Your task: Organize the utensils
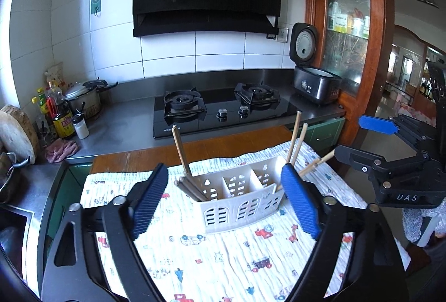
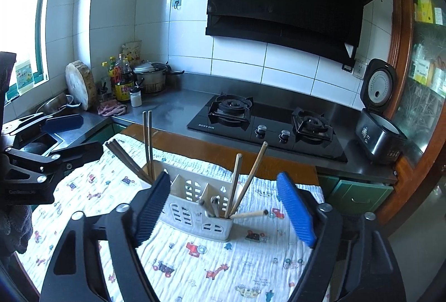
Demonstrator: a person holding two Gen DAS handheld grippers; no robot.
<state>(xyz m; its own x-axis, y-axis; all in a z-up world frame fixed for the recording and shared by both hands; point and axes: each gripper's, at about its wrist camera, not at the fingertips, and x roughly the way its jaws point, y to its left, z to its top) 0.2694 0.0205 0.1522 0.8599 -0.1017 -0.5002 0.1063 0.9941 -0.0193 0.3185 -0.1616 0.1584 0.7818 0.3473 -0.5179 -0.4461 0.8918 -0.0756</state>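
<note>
Left gripper (image 1: 225, 191) nearest the lens, blue ribbed fingers (image 1: 299, 200) spread wide, nothing pressed between them; right gripper (image 2: 224, 207) likewise released, fingers (image 2: 295, 208) apart and empty. Lower frames of both grippers cut off by picture edge. Left finger of each hides one end of the utensil caddy (image 1: 241, 197); in the right wrist view the near-left corner is covered, in the left wrist view the right finger overlaps the caddy's right end. Caddy: cream plastic, three compartments, arched window cut-outs, standing on a printed cloth (image 1: 223, 254). Dark chopsticks (image 1: 192, 189) lean out of its left end with a lighter pair (image 1: 181, 147) upright beside them; pale wooden chopsticks (image 2: 248, 180) lean from the right compartment, one lying low over the rim. Small utensil heads inside the right compartment too small to identify. Caddy sits beyond the fingertips, framed between the two fingers in both views, pads not touching it
</note>
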